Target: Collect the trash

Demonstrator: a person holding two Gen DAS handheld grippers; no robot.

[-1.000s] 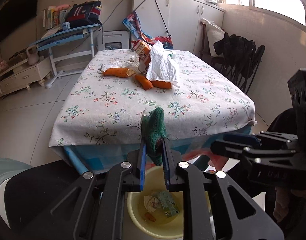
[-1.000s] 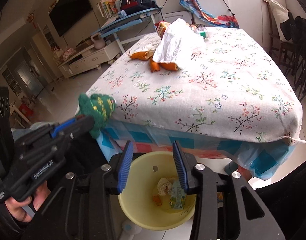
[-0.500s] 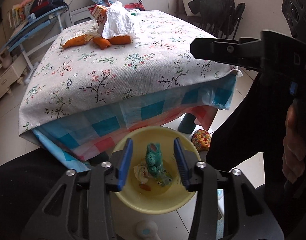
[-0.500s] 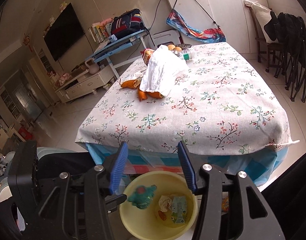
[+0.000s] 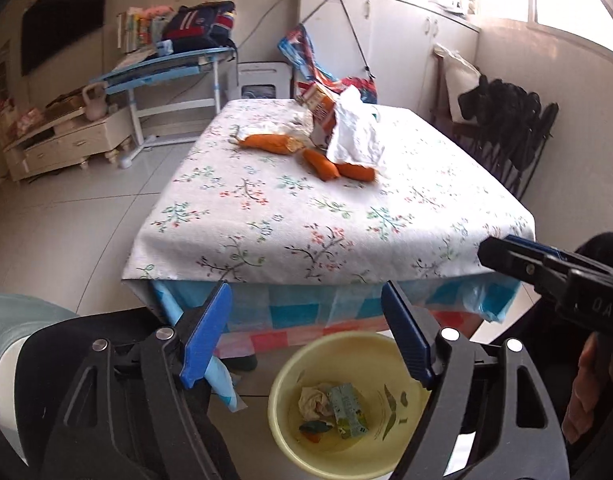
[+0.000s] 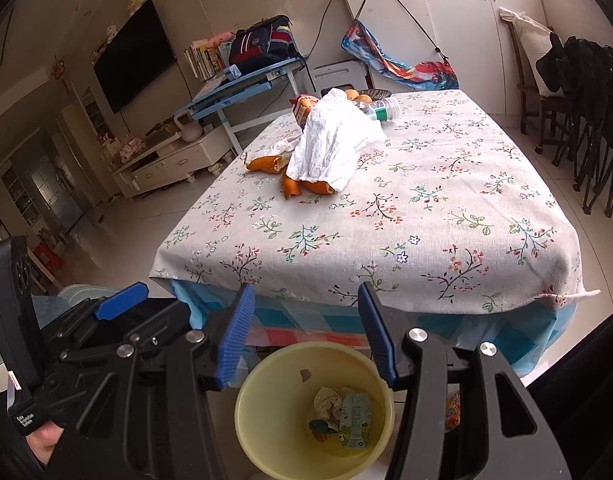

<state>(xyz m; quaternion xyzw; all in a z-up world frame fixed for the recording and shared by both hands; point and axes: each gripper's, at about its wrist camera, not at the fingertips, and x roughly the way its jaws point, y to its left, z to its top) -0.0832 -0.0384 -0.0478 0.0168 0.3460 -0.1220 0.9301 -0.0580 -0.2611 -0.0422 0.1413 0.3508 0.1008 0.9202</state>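
Both claws, left claw (image 5: 306,332) and right claw (image 6: 304,332), gaped empty above the yellow bin (image 6: 242,412) on the floor beside the counter (image 5: 266,216). Inside lay crumpled paper (image 6: 326,400), a green carton (image 6: 354,420) and a small green scrap (image 5: 314,427).

White letters "DAS" show on the black plastic right gripper (image 5: 554,268) body; small white print, maybe "Data Acquisition System", sits on the black left gripper (image 6: 118,306) handle. Carton printing in the yellow plastic bin (image 6: 266,384) is unreadable.

Table (image 6: 446,240) in floral cloth, carrots (image 6: 306,188), white rag (image 6: 330,144), plastic bottle (image 6: 382,111) on top
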